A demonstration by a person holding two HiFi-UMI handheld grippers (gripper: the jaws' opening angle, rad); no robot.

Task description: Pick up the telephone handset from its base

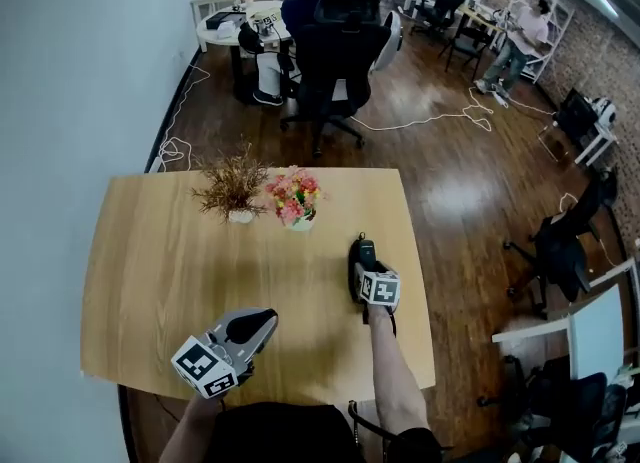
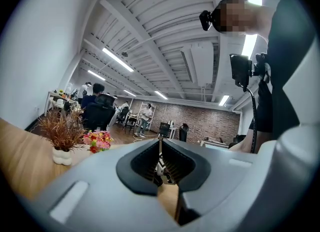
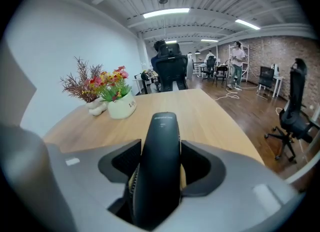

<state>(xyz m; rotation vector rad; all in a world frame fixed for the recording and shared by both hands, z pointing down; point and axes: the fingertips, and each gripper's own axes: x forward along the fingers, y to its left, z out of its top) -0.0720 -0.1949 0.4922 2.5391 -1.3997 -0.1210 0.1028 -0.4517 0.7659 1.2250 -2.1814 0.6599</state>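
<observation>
Item: black telephone handset (image 3: 161,146), lying lengthwise between the jaws of the right tongs (image 1: 365,273), whose pads press on both its sides; its far end points out over the wooden tabletop (image 1: 170,271), towards that surface's right edge. Whether it is clear of its base cannot be told. Left tongs (image 1: 262,323): held over the near tabletop, jaws drawn in to a narrow slit, nothing between them. Also on the tabletop: white pot of pink flowers (image 1: 296,201), just beside a dried brown sprig (image 1: 232,189).
</observation>
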